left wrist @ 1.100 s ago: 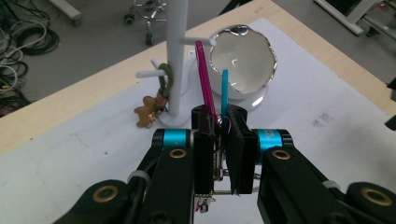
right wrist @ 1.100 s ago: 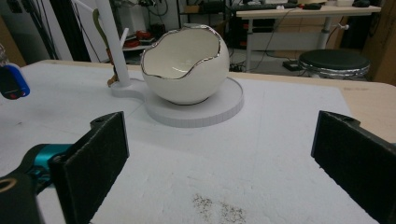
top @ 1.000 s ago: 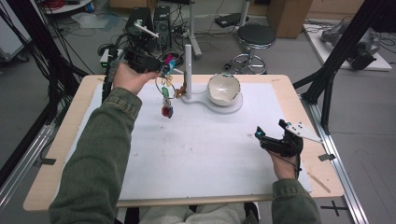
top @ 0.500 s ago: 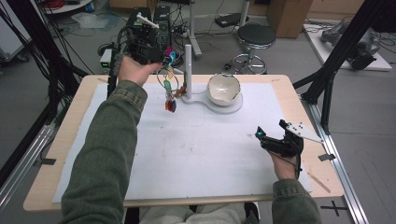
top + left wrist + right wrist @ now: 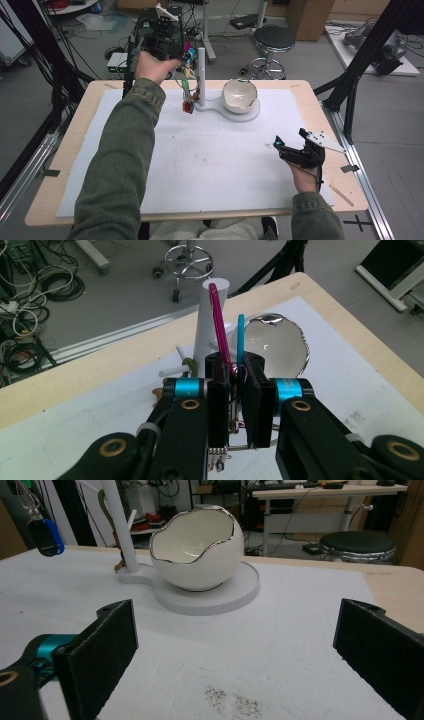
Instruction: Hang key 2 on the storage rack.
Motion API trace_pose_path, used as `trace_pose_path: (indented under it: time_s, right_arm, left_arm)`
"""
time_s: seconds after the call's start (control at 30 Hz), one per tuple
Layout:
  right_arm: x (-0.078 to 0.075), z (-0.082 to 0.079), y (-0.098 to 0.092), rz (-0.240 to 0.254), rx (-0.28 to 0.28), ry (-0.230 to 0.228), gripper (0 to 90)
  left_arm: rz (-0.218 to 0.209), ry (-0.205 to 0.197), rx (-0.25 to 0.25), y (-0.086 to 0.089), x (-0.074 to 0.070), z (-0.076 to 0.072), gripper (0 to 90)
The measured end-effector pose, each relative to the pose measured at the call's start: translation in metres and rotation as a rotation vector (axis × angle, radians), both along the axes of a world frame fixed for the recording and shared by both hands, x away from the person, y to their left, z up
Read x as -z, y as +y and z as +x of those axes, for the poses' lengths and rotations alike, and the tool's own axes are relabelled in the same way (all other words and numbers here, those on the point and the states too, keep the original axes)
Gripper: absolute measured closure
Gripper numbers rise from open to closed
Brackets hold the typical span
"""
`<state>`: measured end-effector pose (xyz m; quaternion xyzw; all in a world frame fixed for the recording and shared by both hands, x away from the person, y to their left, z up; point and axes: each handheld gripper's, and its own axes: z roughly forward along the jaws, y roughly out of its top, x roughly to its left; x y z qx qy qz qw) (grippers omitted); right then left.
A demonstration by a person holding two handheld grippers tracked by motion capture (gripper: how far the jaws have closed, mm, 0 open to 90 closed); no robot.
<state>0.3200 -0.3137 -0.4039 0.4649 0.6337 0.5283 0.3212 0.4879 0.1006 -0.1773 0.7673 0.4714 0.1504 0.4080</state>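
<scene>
Key bunch (image 5: 188, 95) – light, loose, dangling, likely to swing; pinched at coloured tags by left gripper (image 5: 235, 372), best hold there – right gripper (image 5: 235, 645) spread, empty

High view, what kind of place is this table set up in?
Probably a robotics lab or workshop: cables and electronics boxes lie on the grey floor behind the table, a black frame stands around it, and a round stool sits nearby.
</scene>
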Motion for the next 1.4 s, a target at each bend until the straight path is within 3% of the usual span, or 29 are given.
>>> trace_pose_path:
  time_s: [0.47, 0.7, 1.1, 1.27, 1.4]
  right_arm:
    - [0.0, 0.0, -0.001, 0.0, 0.001, -0.002, 3.1]
    - [0.0, -0.001, -0.002, 0.004, 0.003, 0.0, 3.1]
    - [0.001, -0.001, -0.003, 0.006, 0.002, 0.002, 3.1]
    - [0.001, -0.001, -0.003, 0.008, 0.001, 0.006, 3.1]
    - [0.001, 0.0, -0.003, 0.008, -0.004, 0.004, 3.1]
  left_arm:
    - [0.037, -0.011, 0.007, -0.027, -0.008, 0.012, 81.9]
    - [0.031, -0.014, -0.007, -0.033, -0.009, 0.019, 81.9]
    - [0.055, -0.021, -0.023, -0.049, 0.005, 0.033, 81.9]
    - [0.032, -0.023, -0.03, -0.055, 0.01, 0.037, 81.9]
    - [0.045, -0.019, -0.039, -0.059, 0.016, 0.041, 81.9]
